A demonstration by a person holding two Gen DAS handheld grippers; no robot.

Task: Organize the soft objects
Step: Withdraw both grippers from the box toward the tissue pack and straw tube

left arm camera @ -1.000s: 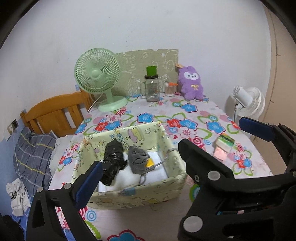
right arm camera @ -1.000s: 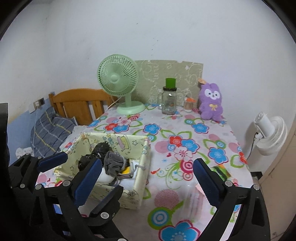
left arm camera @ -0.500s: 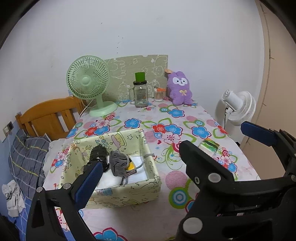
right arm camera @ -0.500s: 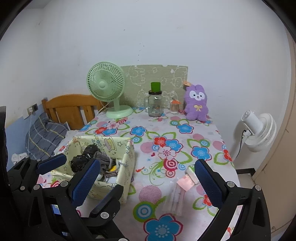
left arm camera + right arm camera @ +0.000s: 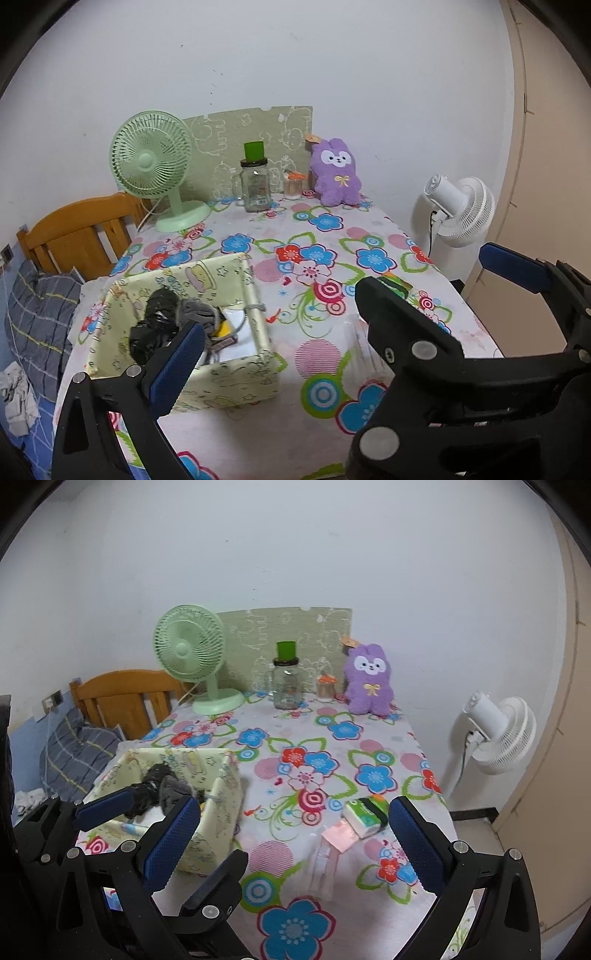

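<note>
Left wrist view: both grippers are seen drawn back and higher than a second ago, well clear of the fabric storage box (image 5: 229, 363).
Tongs: left gripper (image 5: 332, 317) and right gripper (image 5: 295, 834) are held spread wide, nothing grasped.
Task items: black bundle (image 5: 153, 325) and grey sock (image 5: 195, 314) are lodged inside the box; tissue pack (image 5: 364, 814) is left on the floral tablecloth (image 5: 306, 746).
Meaning: a drop-off is judged finished.
Unclear: clear packet (image 5: 323, 864) is barely legible.
</note>
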